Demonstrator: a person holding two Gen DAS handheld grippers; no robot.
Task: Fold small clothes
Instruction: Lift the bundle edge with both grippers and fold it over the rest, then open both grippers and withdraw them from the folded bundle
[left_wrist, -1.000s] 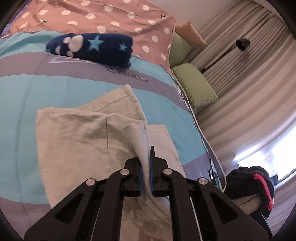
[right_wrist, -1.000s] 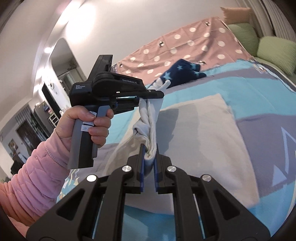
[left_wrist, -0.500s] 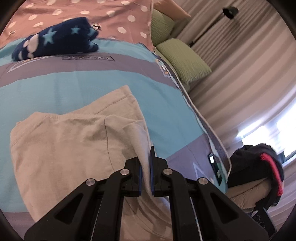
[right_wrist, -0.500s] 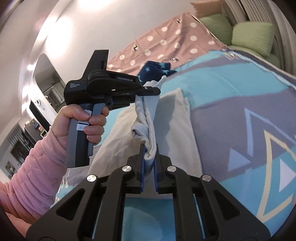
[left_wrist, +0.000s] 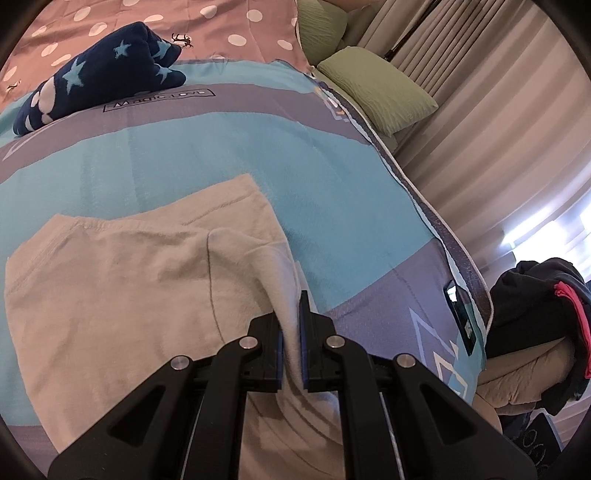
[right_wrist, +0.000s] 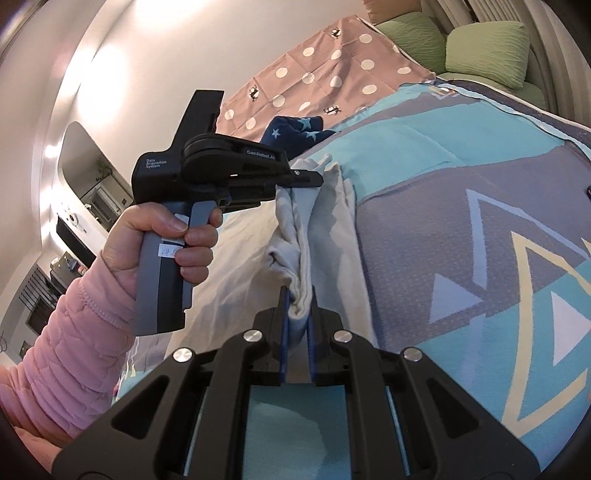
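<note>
A pale grey-beige small garment (left_wrist: 129, 280) lies partly spread on the blue and grey bed cover (left_wrist: 192, 155). My left gripper (left_wrist: 291, 314) is shut on a raised fold at its right edge. In the right wrist view the same garment (right_wrist: 299, 236) hangs as a bunched strip between both tools. My right gripper (right_wrist: 297, 302) is shut on its lower end, and the left gripper (right_wrist: 316, 177) pinches its upper end, held by a hand (right_wrist: 166, 236) in a pink sleeve. A folded navy star-print garment (left_wrist: 96, 74) rests farther up the bed.
Green pillows (left_wrist: 373, 88) lie at the head of the bed beside striped curtains (left_wrist: 509, 122). A phone (left_wrist: 460, 317) sits near the bed's right edge. Dark clothes (left_wrist: 539, 306) are heaped on a seat beyond that edge. A pink dotted sheet (right_wrist: 317, 70) covers the far end.
Both grippers carried the garment edge toward the bed's right side and slightly down. More of the garment now lies spread to the left, and the navy bundle has shifted leftward in the left view.
</note>
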